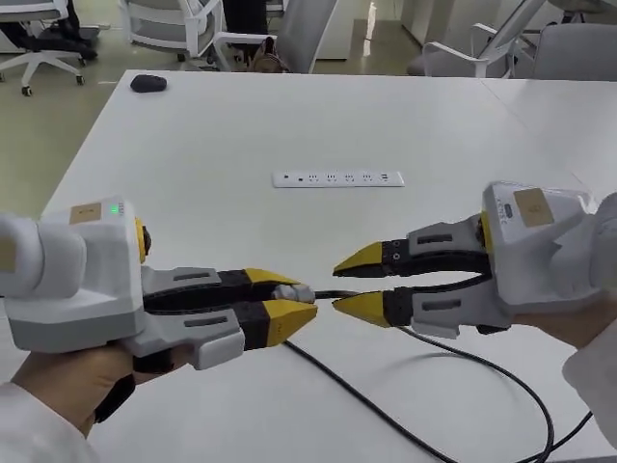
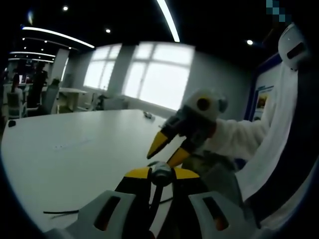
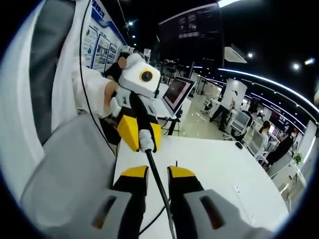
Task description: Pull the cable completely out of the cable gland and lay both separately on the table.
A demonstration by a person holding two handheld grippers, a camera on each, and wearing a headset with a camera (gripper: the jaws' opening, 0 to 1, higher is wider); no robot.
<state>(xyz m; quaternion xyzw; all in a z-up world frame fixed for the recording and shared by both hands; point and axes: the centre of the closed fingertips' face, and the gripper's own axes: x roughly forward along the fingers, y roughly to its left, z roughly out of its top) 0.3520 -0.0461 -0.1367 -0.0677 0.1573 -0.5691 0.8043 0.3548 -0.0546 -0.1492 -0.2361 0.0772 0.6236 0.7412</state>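
Head view: left gripper [image 1: 303, 296] clamped on cable gland [image 1: 289, 289]; right gripper [image 1: 335, 286] agape around cable [image 1: 453, 353]. Risks slipping if pulled unclosed.

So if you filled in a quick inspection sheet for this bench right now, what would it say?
Surface: white table, plain top.
Job's things: grey cable gland held above the table; black cable not yet pulled out of it.
Clutter: white power strip mid-table; small dark object, perhaps a mouse, near the far edge.
Grippers: left gripper shut on the cable gland; right gripper open, jaws either side of the cable next to the gland.
Cables: the cable loops over the table toward the near edge.
Surroundings: office chairs beyond the table; second table at right.
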